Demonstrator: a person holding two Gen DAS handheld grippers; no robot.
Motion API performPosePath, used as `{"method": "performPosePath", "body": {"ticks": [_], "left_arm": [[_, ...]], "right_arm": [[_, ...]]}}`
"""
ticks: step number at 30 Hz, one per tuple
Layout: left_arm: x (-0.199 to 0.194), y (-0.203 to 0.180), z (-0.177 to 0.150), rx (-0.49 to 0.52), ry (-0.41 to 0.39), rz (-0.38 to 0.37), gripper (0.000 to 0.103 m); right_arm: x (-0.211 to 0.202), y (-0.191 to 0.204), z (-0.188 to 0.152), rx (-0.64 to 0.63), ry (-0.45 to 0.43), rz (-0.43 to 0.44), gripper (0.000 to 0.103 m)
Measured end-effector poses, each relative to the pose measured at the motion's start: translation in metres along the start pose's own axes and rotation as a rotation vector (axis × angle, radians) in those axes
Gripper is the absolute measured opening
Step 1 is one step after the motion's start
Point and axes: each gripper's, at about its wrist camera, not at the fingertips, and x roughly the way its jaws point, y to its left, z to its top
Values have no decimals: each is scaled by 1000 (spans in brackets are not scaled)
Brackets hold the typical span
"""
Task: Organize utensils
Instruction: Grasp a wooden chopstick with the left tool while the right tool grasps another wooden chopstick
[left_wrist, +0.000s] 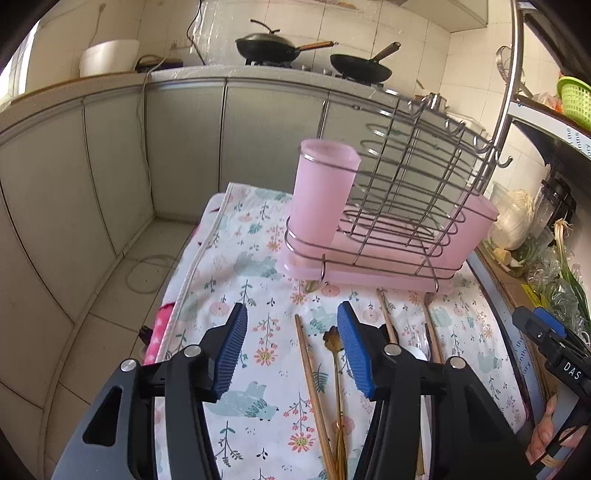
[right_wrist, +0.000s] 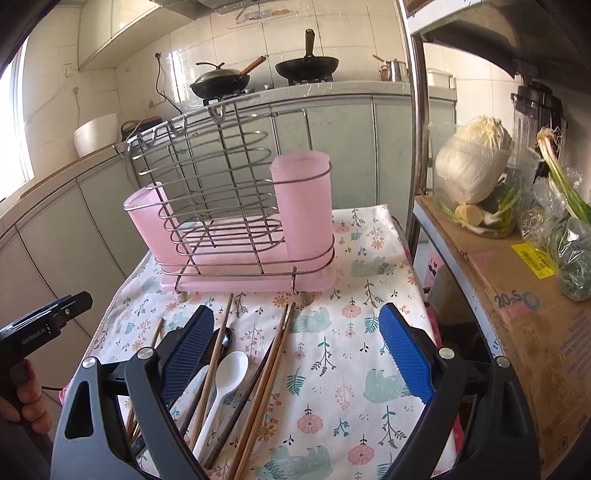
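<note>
Wire rack stands at the far end of the surface, chrome rods bent into loops and a grid, set on a frosted pink plastic tray with a tall pink cup at each end: one rounded cup on the right, one leaning cup on the left. The surface wears a soft white cloth printed with flowers and pale blue animals. Just before the rack lie the utensils, all loose and flat: bamboo chopsticks, slim and tan; a white plastic spoon, smooth-bowled; a dark spoon half behind the fingers; and in the left view a gold metal spoon with a scalloped bowl beside a single chopstick. Left tongs spread wide, nothing between the ribbed blue pads; they hover over the cloth nearer than the rack. Right tongs likewise released, blue pads far apart, bare cloth between them to the right of the utensils. Open cloth right of the rack; the left edge of the surface drops to tiled floor. A cardboard box crowds the right edge, cabbage on top. Utensil handles are cut off by the lower frame and the tong bodies.
</note>
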Motion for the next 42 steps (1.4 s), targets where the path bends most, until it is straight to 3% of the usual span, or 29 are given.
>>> {"method": "performPosePath", "body": {"ticks": [5, 9, 15, 20, 28, 31, 42], "left_arm": [[31, 3, -7, -4, 141, -26, 31], [56, -5, -13, 17, 235, -37, 26], [93, -11, -16, 28, 351, -17, 19], [112, -15, -20, 45, 404, 1, 15], [111, -15, -16, 89, 391, 29, 5], [107, -8, -11, 82, 385, 25, 5], [113, -2, -12, 110, 415, 11, 5]], "right_arm": [[20, -6, -4, 5, 88, 12, 67], [35, -12, -6, 26, 158, 32, 50], [55, -24, -4, 74, 232, 57, 36], [74, -26, -4, 101, 310, 83, 30], [107, -16, -10, 126, 429, 126, 27], [119, -14, -13, 132, 469, 120, 20], [131, -6, -7, 129, 513, 128, 19]]}}
